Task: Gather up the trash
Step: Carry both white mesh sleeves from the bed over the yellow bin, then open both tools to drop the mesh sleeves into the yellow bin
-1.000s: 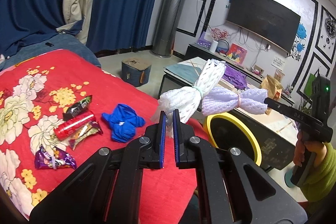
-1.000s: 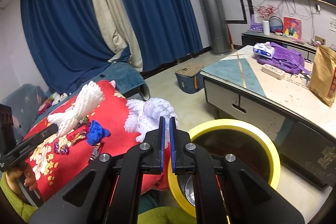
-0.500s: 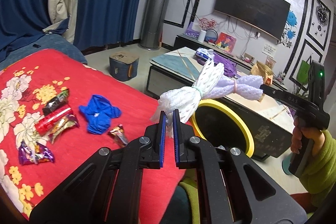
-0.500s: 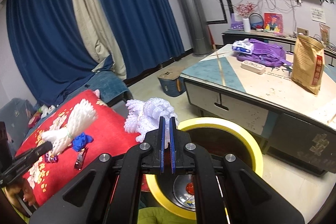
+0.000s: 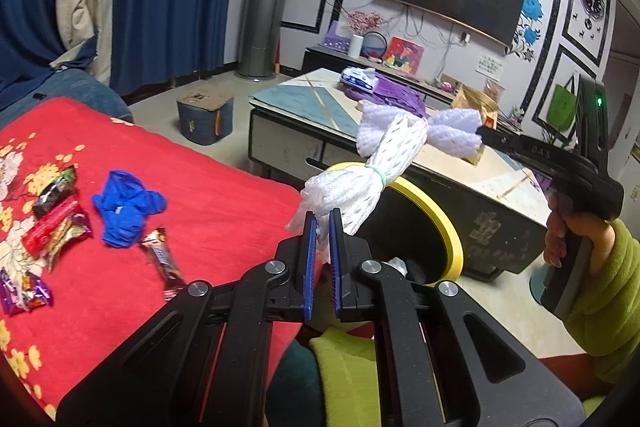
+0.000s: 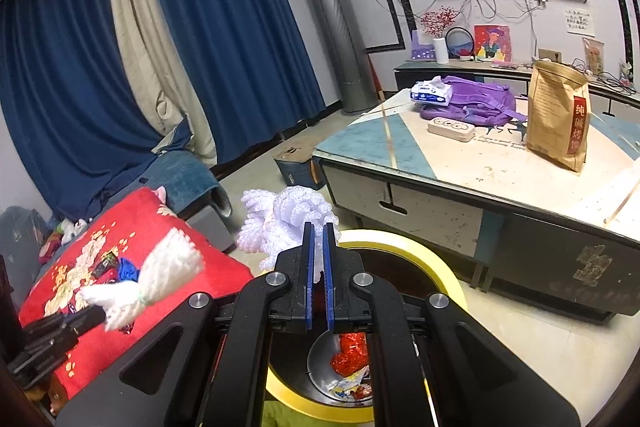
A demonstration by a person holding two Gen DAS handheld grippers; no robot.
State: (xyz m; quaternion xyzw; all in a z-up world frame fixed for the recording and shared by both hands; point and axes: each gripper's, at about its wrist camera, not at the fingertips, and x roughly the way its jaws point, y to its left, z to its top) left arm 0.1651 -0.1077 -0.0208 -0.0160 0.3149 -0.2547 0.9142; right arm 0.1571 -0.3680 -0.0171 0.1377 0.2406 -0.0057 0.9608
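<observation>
Left gripper (image 5: pixel 321 223): pinching white foam net bundle (image 5: pixel 352 191), held over yellow-rimmed bin (image 5: pixel 436 211).
Right gripper (image 6: pixel 316 239): clamped on lavender foam net bundle (image 6: pixel 288 223), above bin (image 6: pixel 440 267).
Bin contents: red wrapper (image 6: pixel 352 353).
Red blanket (image 5: pixel 224 195), left edge: snack wrappers (image 5: pixel 56 223), blue glove (image 5: pixel 126 207).
</observation>
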